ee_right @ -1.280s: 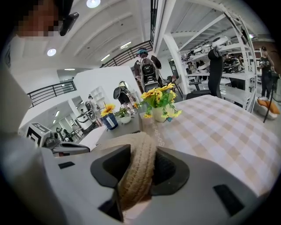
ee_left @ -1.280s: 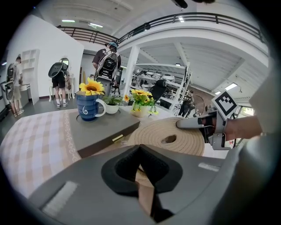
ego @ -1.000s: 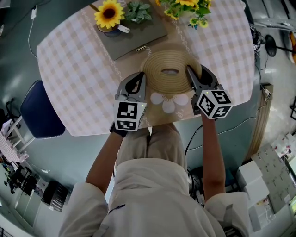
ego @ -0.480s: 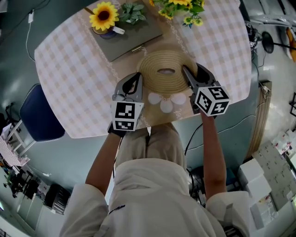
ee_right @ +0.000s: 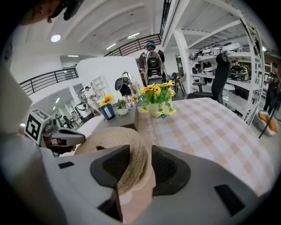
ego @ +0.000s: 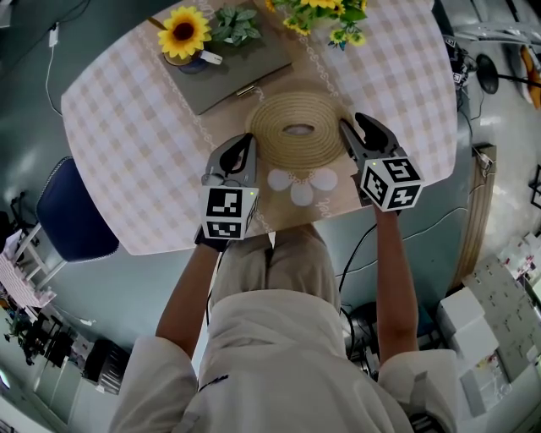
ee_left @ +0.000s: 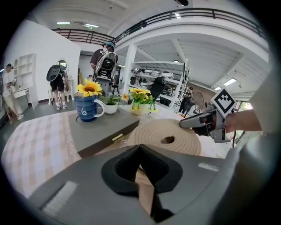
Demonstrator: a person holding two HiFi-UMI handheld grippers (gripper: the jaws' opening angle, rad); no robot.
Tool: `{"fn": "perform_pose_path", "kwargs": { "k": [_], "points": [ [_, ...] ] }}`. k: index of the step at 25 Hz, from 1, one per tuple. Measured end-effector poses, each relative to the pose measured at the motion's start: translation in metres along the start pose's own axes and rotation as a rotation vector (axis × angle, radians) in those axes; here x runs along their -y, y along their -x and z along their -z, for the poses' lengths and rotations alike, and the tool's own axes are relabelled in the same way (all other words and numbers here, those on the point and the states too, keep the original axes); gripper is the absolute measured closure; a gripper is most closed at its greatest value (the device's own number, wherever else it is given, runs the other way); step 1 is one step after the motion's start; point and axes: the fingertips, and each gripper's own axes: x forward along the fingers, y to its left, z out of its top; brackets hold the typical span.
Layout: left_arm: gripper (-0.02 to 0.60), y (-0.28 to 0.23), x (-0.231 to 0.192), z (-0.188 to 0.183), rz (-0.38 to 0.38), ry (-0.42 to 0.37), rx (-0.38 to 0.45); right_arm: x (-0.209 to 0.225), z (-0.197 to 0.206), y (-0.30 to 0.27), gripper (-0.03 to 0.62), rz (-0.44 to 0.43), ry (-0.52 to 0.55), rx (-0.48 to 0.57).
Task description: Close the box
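A round woven straw box lid [ego: 297,128] with a small hole in its middle lies on the table runner near the front edge. My right gripper [ego: 358,134] is at its right side. In the right gripper view the lid's woven rim [ee_right: 131,154] stands between the jaws, which are closed on it. My left gripper [ego: 241,150] sits just off the lid's left edge with jaws together. The left gripper view shows only a sliver of tan runner between them, with the lid [ee_left: 167,136] ahead to the right.
A flat grey box [ego: 228,72] with a brass clasp lies behind the lid and carries a blue sunflower mug [ego: 182,38]. A yellow flower pot [ego: 317,13] stands at the back. White round mats [ego: 302,182] lie at the table's front edge. A blue chair [ego: 72,203] is left.
The right gripper has shifted slightly to the right along the lid's edge. The left gripper and the lid stay about where they were.
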Motion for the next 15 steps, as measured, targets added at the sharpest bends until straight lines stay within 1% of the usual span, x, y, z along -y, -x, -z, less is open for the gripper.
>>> {"fn": "perform_pose_path", "kwargs": {
  "k": [4, 6, 9, 15],
  "points": [
    [0.580, 0.000, -0.001, -0.002, 0.002, -0.006, 0.005, -0.002, -0.001, -0.001, 0.449, -0.013, -0.031, 0.015],
    [0.580, 0.002, 0.000, -0.007, 0.009, -0.024, 0.030, -0.004, -0.003, 0.002, 0.461, -0.017, -0.034, 0.028],
    [0.580, 0.010, -0.003, -0.017, -0.018, -0.049, 0.068, -0.009, -0.005, 0.010, 0.461, -0.016, -0.031, 0.032],
    [0.580, 0.020, -0.004, -0.031, -0.029, -0.081, 0.069, -0.015, -0.019, 0.032, 0.461, 0.012, -0.045, 0.051]
  ]
}}
